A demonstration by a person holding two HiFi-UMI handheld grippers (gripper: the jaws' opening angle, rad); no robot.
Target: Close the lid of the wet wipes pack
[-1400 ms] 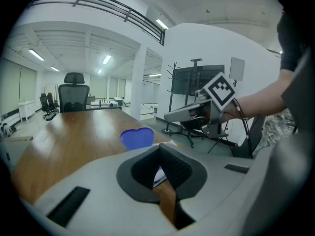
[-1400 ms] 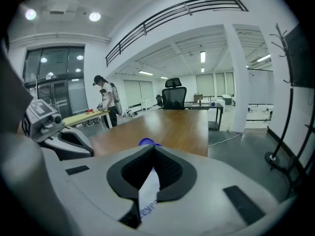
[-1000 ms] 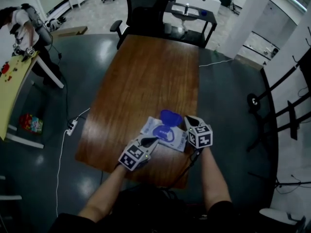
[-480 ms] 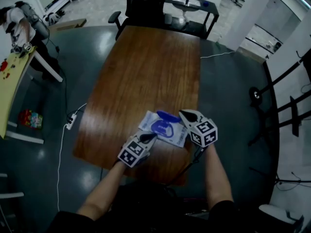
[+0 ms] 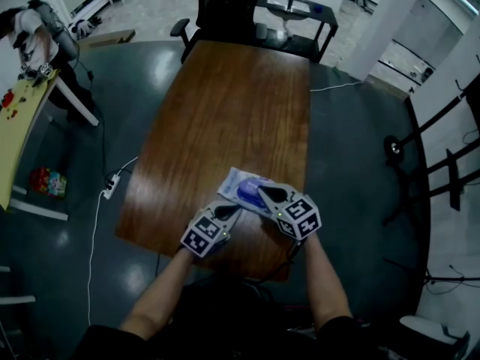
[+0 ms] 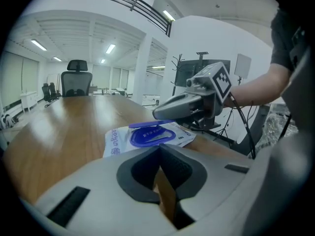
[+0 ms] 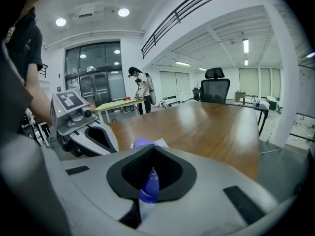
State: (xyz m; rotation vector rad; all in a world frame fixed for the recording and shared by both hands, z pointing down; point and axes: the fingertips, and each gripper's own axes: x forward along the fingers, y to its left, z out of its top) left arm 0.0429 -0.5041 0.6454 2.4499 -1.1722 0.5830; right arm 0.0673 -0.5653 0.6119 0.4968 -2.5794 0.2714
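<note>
A white wet wipes pack [image 5: 234, 181] lies near the wooden table's [image 5: 225, 103] near right corner. Its blue lid [image 5: 250, 191] is folded down almost flat; in the left gripper view the lid [image 6: 149, 125] hovers just above the blue opening ring [image 6: 147, 137]. My right gripper [image 5: 262, 193] is shut, with its tip resting on top of the lid, and blue shows below its jaws [image 7: 150, 149]. My left gripper [image 5: 235, 213] is shut on nothing, just short of the pack's near edge [image 6: 158, 149].
A black office chair [image 5: 225, 6] stands at the table's far end. The table's near edge runs just under both grippers. A person works at a yellow table [image 5: 19, 118] at far left. A power strip [image 5: 111, 193] lies on the floor.
The blue lid stood upright a second ago and now lies nearly flat. My right gripper has swung left and down onto it. The left gripper has hardly moved.
</note>
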